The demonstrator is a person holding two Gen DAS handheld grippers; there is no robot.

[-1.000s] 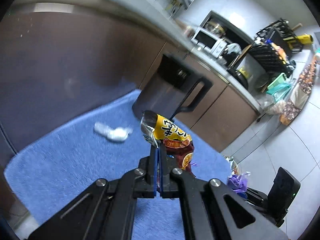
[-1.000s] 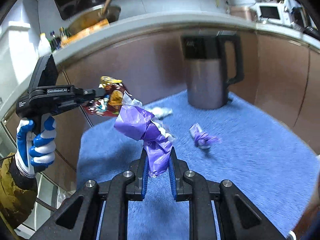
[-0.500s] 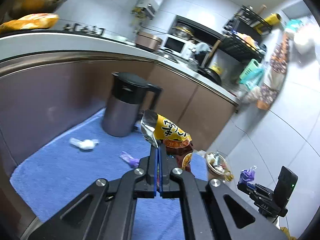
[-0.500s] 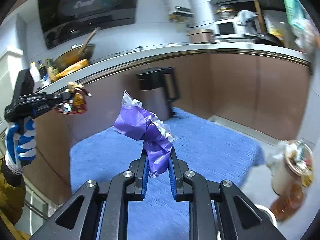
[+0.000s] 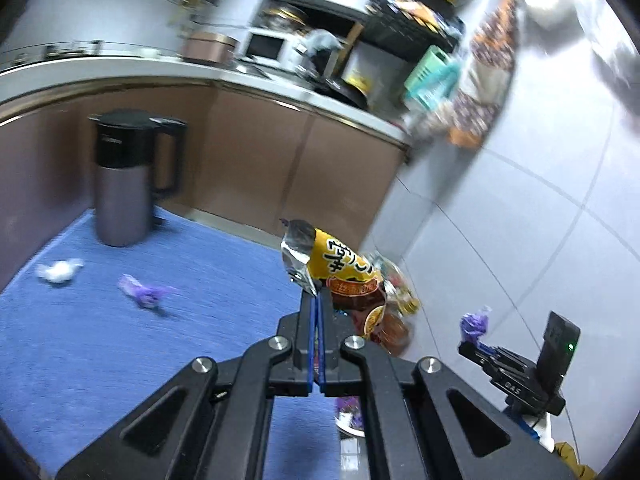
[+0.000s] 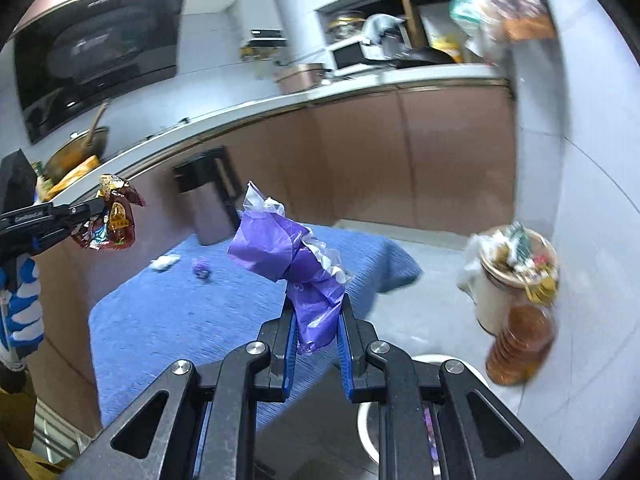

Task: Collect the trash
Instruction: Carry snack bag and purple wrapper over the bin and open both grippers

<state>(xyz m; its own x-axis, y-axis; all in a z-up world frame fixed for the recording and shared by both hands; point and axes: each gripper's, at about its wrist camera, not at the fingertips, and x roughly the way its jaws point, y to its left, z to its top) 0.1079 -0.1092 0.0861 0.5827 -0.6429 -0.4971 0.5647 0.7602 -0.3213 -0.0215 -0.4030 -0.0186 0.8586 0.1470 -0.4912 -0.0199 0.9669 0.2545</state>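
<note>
Both hands loaded; bin half hidden.
My left gripper (image 5: 318, 304) pinches the snack wrapper (image 5: 340, 276); right gripper (image 6: 316, 320) clamps the purple bag (image 6: 292, 264). Blurred bin (image 6: 366, 412) sits cut off under my right fingers, blue mat (image 5: 120, 340) ahead-left.

A: What colours do I see past my left claw (image 5: 318, 308)?

B: A yellow and dark red snack bag (image 5: 344, 276) with black letters and a shiny silver top. Under it lies a blue mat (image 5: 120, 340).

A: And in my right claw (image 6: 316, 320)?

B: A purple bag (image 6: 296, 264) with white bits. Right of it stands a jar (image 6: 516, 344), orange-brown below.
</note>
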